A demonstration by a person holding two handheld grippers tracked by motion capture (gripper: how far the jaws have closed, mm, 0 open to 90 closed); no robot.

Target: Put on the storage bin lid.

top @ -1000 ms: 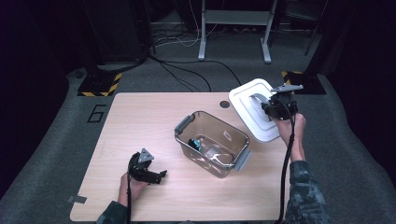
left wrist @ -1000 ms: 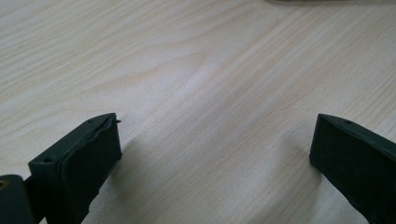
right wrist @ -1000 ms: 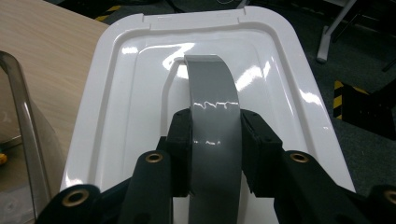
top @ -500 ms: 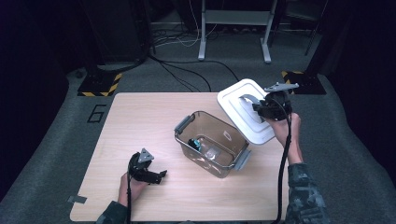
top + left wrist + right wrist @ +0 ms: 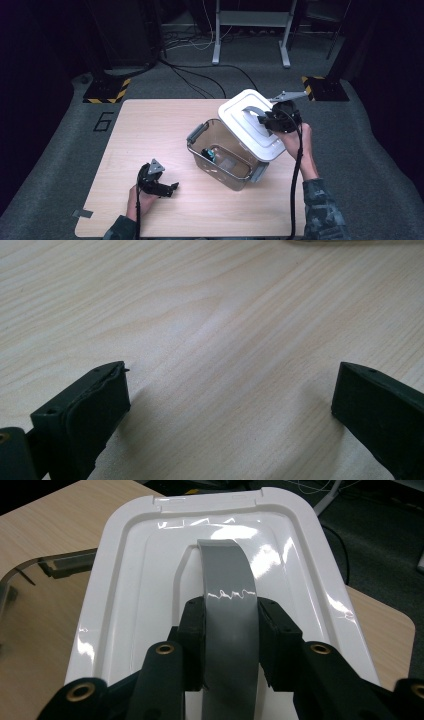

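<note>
Right gripper (image 5: 230, 645) is clamped on the grey handle (image 5: 227, 595) of the white lid (image 5: 250, 127). It holds the lid tilted over the far right corner of the box (image 5: 222, 155), which lies below and to its left. Left gripper (image 5: 167, 189) rests wide open and empty on the table (image 5: 150, 130), well apart.

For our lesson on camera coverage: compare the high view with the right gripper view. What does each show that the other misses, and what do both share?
High view alone: the left gripper, open, low over the table, the clear box's inside with a teal item, and the floor's number six.
Right gripper view alone: the jaws pressing both sides of the lid's grey handle, close up.
Both: the right gripper holding the white lid over the box's right part.
</note>
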